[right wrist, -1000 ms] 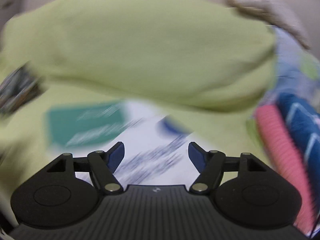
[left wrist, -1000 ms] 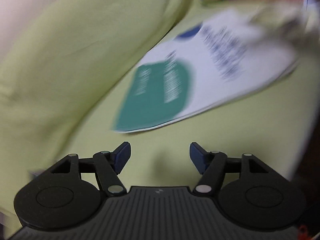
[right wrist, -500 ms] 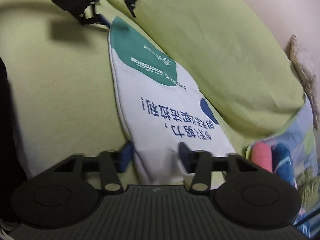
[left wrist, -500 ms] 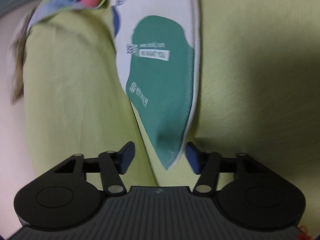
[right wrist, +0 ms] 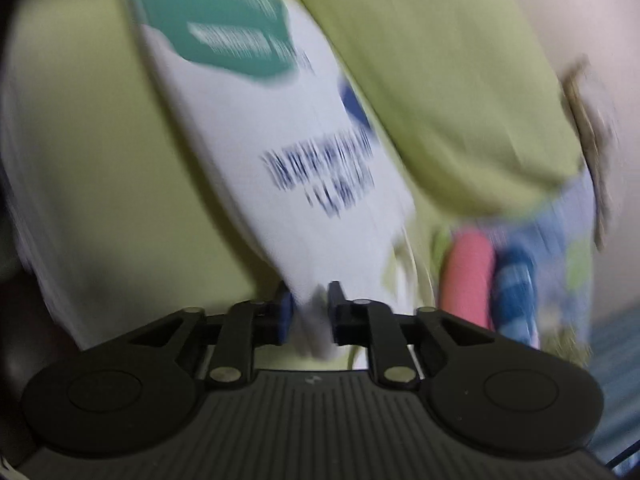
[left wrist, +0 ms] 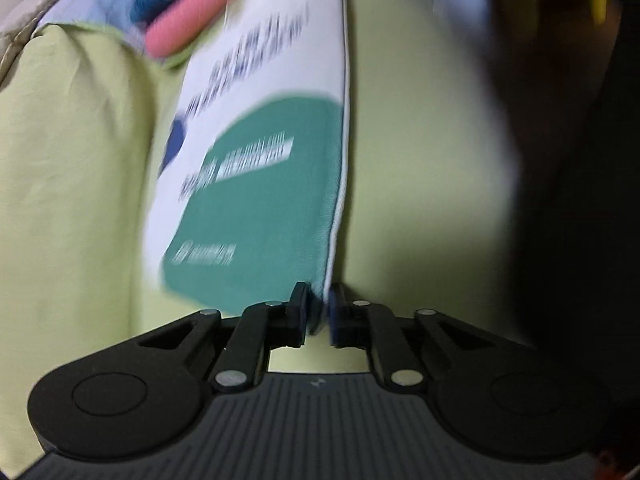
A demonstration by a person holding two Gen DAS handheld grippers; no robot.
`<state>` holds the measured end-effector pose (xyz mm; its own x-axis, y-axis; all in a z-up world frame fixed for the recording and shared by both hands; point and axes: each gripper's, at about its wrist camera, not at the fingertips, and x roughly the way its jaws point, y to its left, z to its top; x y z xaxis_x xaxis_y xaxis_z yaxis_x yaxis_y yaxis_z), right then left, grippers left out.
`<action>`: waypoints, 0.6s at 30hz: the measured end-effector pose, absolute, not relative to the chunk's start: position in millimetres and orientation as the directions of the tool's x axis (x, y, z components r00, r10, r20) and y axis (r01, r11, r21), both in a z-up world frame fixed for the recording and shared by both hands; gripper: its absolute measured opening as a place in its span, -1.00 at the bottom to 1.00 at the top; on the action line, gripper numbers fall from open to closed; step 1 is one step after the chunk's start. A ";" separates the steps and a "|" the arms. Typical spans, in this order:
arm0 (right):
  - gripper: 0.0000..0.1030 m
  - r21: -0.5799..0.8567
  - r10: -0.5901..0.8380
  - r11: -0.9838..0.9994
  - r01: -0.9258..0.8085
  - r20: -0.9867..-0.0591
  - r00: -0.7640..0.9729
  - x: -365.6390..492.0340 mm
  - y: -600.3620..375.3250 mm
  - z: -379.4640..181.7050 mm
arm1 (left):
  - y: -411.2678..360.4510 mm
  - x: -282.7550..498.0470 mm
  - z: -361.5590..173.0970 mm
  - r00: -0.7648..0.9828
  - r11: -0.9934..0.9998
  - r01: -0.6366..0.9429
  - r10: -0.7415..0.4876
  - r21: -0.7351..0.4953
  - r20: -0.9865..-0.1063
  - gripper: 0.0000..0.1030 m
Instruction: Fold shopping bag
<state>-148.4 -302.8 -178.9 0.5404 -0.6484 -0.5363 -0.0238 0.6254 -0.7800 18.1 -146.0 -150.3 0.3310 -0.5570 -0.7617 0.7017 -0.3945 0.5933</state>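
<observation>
Now the left gripper (left wrist: 319, 309) and right gripper (right wrist: 310, 312) each pinch an end of the bag (left wrist: 264, 152) stretching toward twelve o'clock, so bringing both ends together likely comes next.

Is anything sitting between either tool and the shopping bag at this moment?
No. The left tool is shut on the green-printed end of the shopping bag, and the right tool is shut on its white end. Nothing visible lies between the fingers and the fabric.

The shopping bag (left wrist: 256, 184) stretches across the sofa seat (left wrist: 420, 160), a claw at each end.
</observation>
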 end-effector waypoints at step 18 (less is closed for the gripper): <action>-0.24 0.254 -0.388 0.743 0.619 -0.589 0.708 -188.0 -374.0 -124.9 | -143.0 111.5 -108.9 0.142 0.588 0.760 -0.565 -0.277 -0.813 -0.03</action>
<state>-188.0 -374.0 -124.9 0.7085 -0.3883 -0.5893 0.6187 0.7434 0.2540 111.5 -143.0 -108.9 0.1420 -0.5653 -0.8126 0.7598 0.5885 -0.2765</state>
